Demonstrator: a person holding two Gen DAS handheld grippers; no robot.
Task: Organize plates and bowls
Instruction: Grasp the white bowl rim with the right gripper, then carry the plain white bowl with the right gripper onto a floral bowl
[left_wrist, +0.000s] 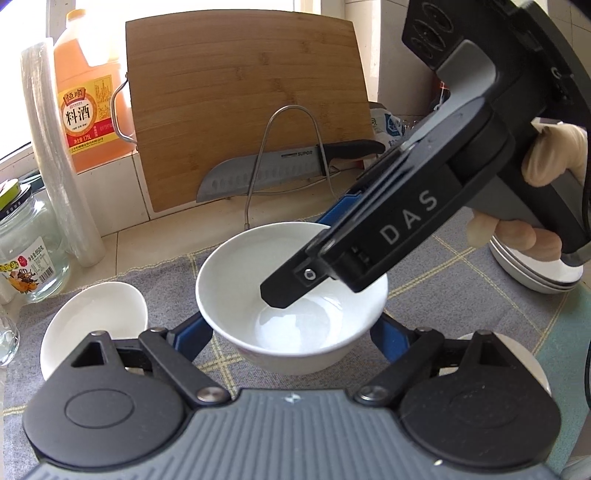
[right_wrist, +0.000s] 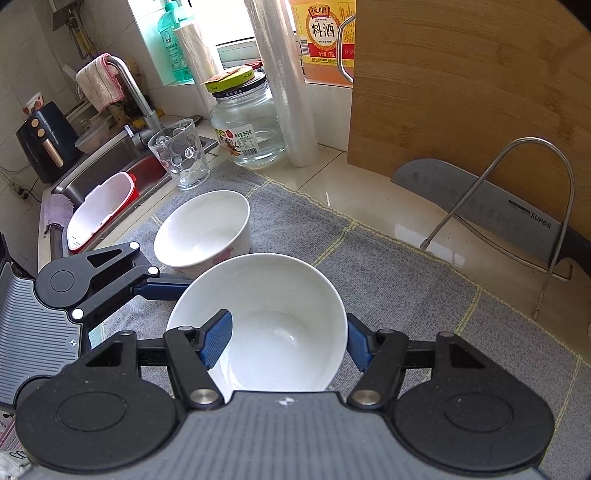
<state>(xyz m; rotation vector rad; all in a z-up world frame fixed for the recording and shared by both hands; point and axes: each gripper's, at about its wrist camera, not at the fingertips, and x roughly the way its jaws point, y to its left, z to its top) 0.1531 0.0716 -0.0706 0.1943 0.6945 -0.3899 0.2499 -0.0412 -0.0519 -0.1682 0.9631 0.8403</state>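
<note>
Walls: pale square tiles (right_wrist: 22, 70), upper left of the right wrist view.
Window: bright daylight (right_wrist: 225, 18) at top centre — washed out.
Counter: glossy cream tiled worktop (right_wrist: 369, 199), right of centre.
Cloth: grey checked mat with yellow lines (right_wrist: 388, 273) across the middle.
Sink: stainless steel basin (right_wrist: 110, 158) at left — curved metal tap (right_wrist: 136, 92) above it.
Board: bamboo cutting board (left_wrist: 243, 103) leaning upright, top centre of the left wrist view.

Beside the cutting board (right_wrist: 469, 85) I count two white bowls (right_wrist: 258, 325) (right_wrist: 203, 229), one knife (right_wrist: 476, 206), one glass jar (right_wrist: 247, 125), one tumbler (right_wrist: 181, 155) and one bottle (right_wrist: 321, 37).
</note>
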